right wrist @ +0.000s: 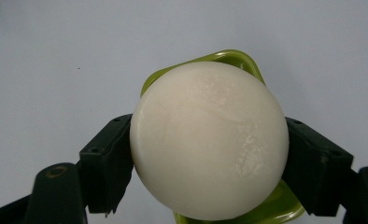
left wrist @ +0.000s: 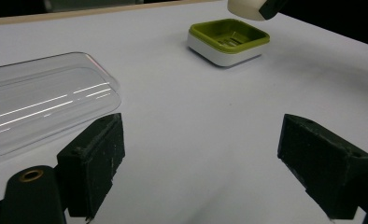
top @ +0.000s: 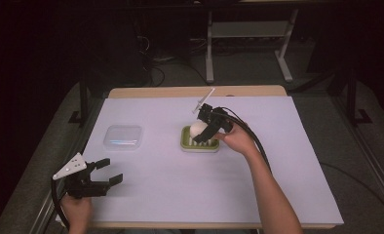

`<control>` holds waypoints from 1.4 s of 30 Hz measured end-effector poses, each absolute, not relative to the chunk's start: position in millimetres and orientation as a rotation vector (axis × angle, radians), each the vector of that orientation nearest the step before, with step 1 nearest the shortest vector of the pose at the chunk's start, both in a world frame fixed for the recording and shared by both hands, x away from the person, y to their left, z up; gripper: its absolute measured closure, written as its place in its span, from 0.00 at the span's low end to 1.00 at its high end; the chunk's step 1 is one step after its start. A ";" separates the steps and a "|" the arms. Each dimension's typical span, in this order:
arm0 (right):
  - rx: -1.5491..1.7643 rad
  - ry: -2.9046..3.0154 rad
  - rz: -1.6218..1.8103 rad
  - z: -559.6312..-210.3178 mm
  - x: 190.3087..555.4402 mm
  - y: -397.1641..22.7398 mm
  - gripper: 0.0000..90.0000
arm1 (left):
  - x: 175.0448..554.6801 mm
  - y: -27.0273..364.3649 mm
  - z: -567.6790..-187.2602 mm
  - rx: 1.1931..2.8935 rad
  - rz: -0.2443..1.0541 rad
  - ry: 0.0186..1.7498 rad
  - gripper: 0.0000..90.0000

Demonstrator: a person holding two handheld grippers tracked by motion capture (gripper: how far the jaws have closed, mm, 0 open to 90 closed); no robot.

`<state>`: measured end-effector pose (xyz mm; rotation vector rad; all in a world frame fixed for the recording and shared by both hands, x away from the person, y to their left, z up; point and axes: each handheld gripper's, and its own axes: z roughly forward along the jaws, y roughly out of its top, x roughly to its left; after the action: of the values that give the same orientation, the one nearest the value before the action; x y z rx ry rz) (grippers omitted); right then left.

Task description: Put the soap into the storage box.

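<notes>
White paper is covering the table [top: 146,195], where the left gripper [top: 105,171] is idling spread and empty near the front edge, while farther off the right gripper [top: 205,127] is pinching the round soap [right wrist: 208,140] directly above the green dish [top: 200,145].

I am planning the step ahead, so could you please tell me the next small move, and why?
Probably lift the white soap a little higher: the right hand-held gripper grips it just above the green soap dish, while the left hand-held gripper waits open.
</notes>
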<state>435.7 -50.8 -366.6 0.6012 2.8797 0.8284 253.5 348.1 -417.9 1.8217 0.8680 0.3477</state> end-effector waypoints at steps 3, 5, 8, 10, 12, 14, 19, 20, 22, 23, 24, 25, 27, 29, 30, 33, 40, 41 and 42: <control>0.609 2.878 0.834 -368.4 437.8 -51.3 0.26 | 253.5 348.0 -418.0 1.821 0.347 0.868 0.16; 0.620 2.881 0.837 -369.5 438.9 -51.6 0.26 | 253.7 348.1 -418.1 1.824 0.348 0.868 0.16; 0.625 2.881 0.837 -371.0 440.2 -51.2 0.26 | 253.8 348.0 -418.2 1.823 0.347 0.868 0.16; 0.626 2.884 0.838 -372.2 440.9 -50.4 0.26 | 253.9 348.0 -418.2 1.826 0.349 0.865 0.16; 0.631 2.885 0.837 -373.3 441.3 -49.6 0.26 | 253.9 348.0 -418.1 1.827 0.350 0.864 0.16; 0.632 2.885 0.839 -374.5 442.2 -49.5 0.26 | 253.8 348.0 -418.3 1.824 0.347 0.868 0.16; 0.644 2.883 0.836 -376.9 444.5 -49.9 0.26 | 253.8 348.2 -418.1 1.823 0.349 0.867 0.16; 0.652 2.883 0.833 -377.2 444.5 -49.7 0.26 | 253.7 348.1 -418.1 1.823 0.348 0.868 0.16; 0.648 2.883 0.830 -378.5 445.4 -49.6 0.26 | 253.8 348.1 -418.1 1.824 0.349 0.867 0.16; 0.653 2.885 0.831 -378.8 445.6 -49.7 0.26 | 253.8 348.1 -418.2 1.823 0.348 0.867 0.16; 0.653 2.886 0.831 -379.3 446.2 -49.9 0.26 | 253.9 348.1 -418.2 1.823 0.347 0.868 0.16; 0.654 2.884 0.831 -379.7 446.5 -49.9 0.26 | 253.9 348.3 -418.2 1.825 0.348 0.868 0.16; 0.661 2.885 0.833 -380.8 446.7 -49.6 0.26 | 253.8 348.2 -418.2 1.823 0.348 0.867 0.16; 0.664 2.885 0.829 -382.1 447.1 -49.1 0.26 | 253.7 348.1 -418.1 1.823 0.349 0.867 0.16; 0.663 2.887 0.829 -382.6 447.4 -49.0 0.26 | 253.7 348.1 -418.1 1.823 0.349 0.867 0.16; 0.669 2.888 0.827 -384.1 448.2 -48.7 0.26 | 253.8 348.1 -418.2 1.823 0.347 0.868 0.16; 0.681 2.896 0.822 -387.7 449.5 -48.3 0.26 | 253.8 348.2 -418.2 1.823 0.349 0.866 0.16; 0.679 2.894 0.825 -388.3 450.0 -48.2 0.26 | 253.7 348.3 -418.2 1.823 0.347 0.867 0.16; 0.682 2.895 0.826 -388.7 450.2 -48.0 0.26 | 253.8 348.2 -418.3 1.822 0.347 0.867 0.16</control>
<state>450.2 -48.0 -388.7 0.6820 2.8954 0.8257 253.8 348.2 -418.3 1.8224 0.8675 0.3472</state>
